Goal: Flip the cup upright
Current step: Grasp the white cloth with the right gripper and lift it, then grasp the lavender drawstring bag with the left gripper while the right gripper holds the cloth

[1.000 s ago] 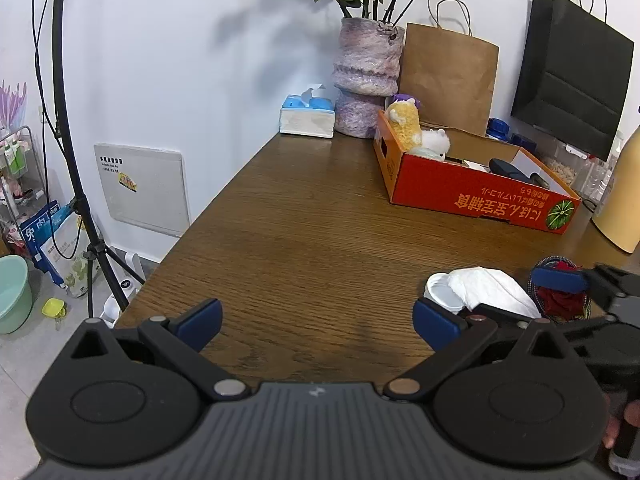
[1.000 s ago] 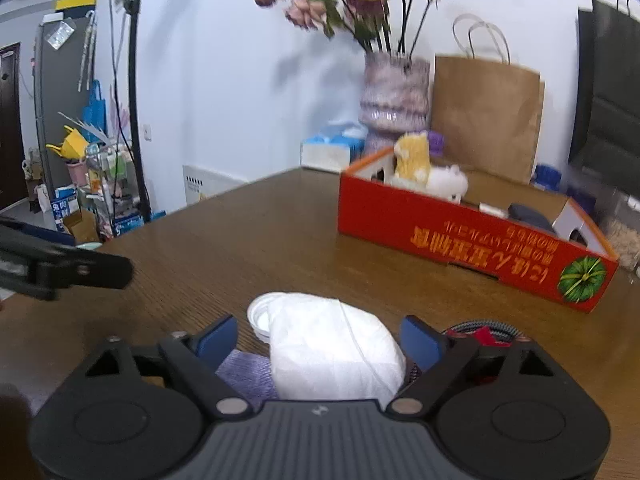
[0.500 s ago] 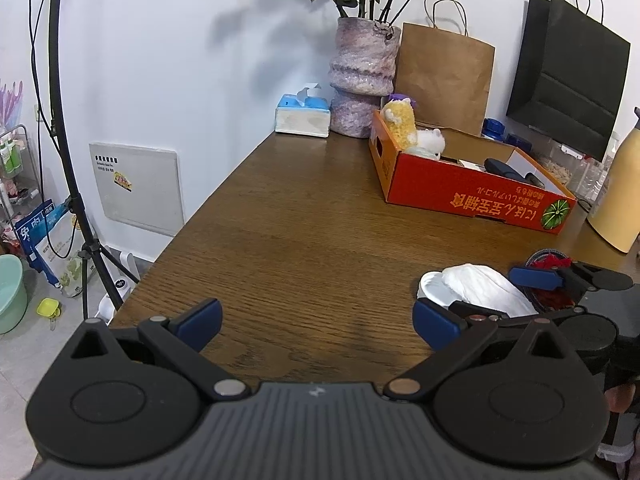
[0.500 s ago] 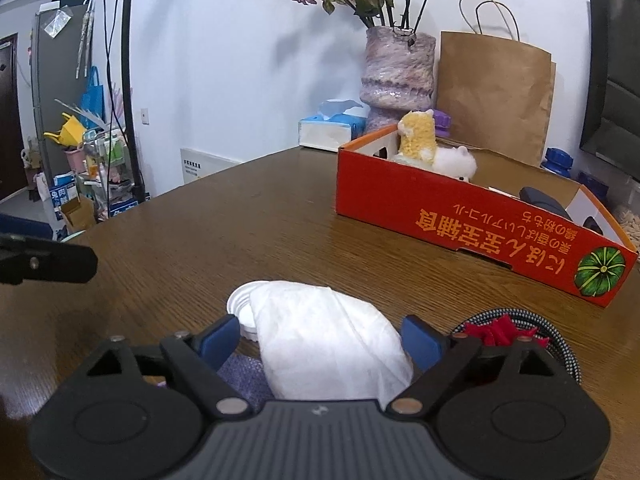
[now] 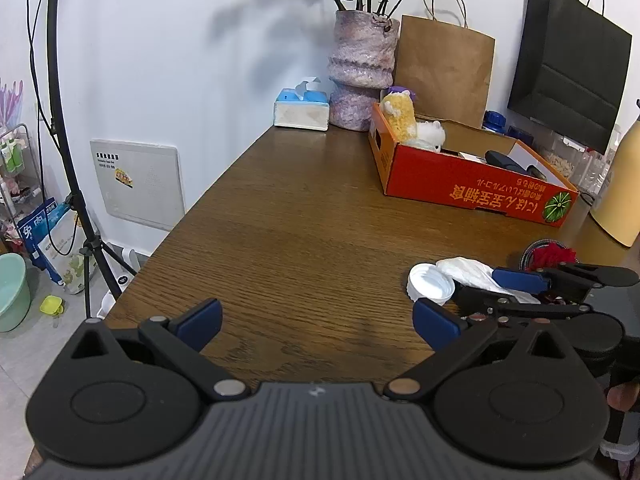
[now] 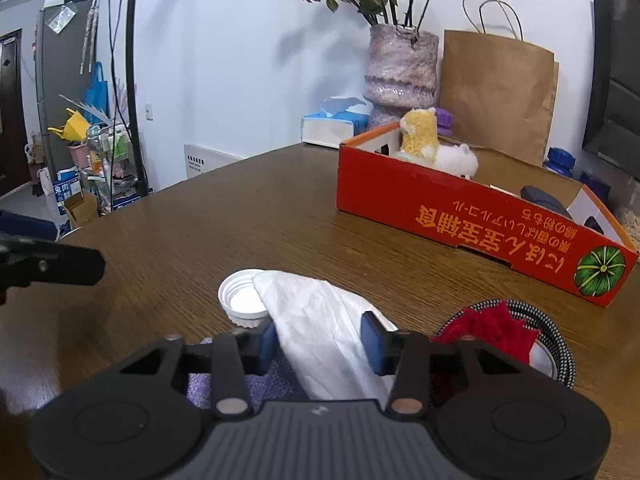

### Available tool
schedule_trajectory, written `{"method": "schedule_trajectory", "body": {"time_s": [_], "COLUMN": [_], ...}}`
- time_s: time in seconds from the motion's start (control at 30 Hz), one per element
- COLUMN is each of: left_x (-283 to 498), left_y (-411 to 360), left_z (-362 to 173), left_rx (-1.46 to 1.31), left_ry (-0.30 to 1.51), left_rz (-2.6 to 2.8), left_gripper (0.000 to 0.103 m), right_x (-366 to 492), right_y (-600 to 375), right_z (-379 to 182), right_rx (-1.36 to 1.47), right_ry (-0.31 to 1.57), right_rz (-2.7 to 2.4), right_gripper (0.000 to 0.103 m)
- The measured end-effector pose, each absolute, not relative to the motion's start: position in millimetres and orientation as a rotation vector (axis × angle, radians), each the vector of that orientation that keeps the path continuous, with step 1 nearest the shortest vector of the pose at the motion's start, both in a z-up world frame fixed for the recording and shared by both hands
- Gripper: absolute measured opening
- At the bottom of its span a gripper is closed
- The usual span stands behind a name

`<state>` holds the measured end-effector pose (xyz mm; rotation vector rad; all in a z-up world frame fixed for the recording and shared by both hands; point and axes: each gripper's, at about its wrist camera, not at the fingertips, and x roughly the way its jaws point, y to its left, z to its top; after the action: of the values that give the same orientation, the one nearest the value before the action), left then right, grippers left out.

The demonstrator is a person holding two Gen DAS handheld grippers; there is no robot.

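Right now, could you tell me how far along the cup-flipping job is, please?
Done: the right gripper has reached the white cup; its jaws have just been closing and the pads press on the cup's sides. In hand: only that grip, as the cup lies on its side on the table. Left: lifting it, turning it and standing it upright. The left gripper is open and holds nothing.

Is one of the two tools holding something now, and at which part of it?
The right tool has just closed on the white cup lying on its side, pads on its two flanks near the middle. The left tool is open and holds nothing.
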<state>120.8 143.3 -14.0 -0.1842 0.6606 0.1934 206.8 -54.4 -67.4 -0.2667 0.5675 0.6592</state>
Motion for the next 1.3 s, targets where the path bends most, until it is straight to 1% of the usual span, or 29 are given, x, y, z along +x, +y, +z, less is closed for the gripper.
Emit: {"method": "schedule_trajectory", "body": {"time_s": [0.17,0.27,0.43,0.9,1.3], "left_x": [122.4,123.1,123.2,127.8,136.3], "left_y": [139.8,136.3,128.6,88.0,50.0], "left_z": [-14.3,-13.1,-11.1,-7.2,-14.4], "left_rx": [-0.181,-0.173,-0.156,-0.115,-0.154], "left_ry": [0.668,0.668,0.669,0.689,0.78], "left_rz": [0.2,0.199,0.192,0.161,0.119], "left_gripper": [0.103,0.103,0.103,0.103,0.103], "right_x": [198.3,192.8,186.0,167.3,154.4], "right_y": [-57.0,-60.2,-68.9,-105.4,-151.0], "right_z": [-62.6,-57.6,-47.0,-22.4,-13.0], "right_rx": [-0.276,-0.269,-0.232,-0.13,-0.084], "right_ry": [0.527,0.495,0.442,0.334,0.274], "right_rz": [0.673,0.68,0.69,0.711,0.691], "right_gripper": [0.018,0.012,0.007,0.007,0.007]}}
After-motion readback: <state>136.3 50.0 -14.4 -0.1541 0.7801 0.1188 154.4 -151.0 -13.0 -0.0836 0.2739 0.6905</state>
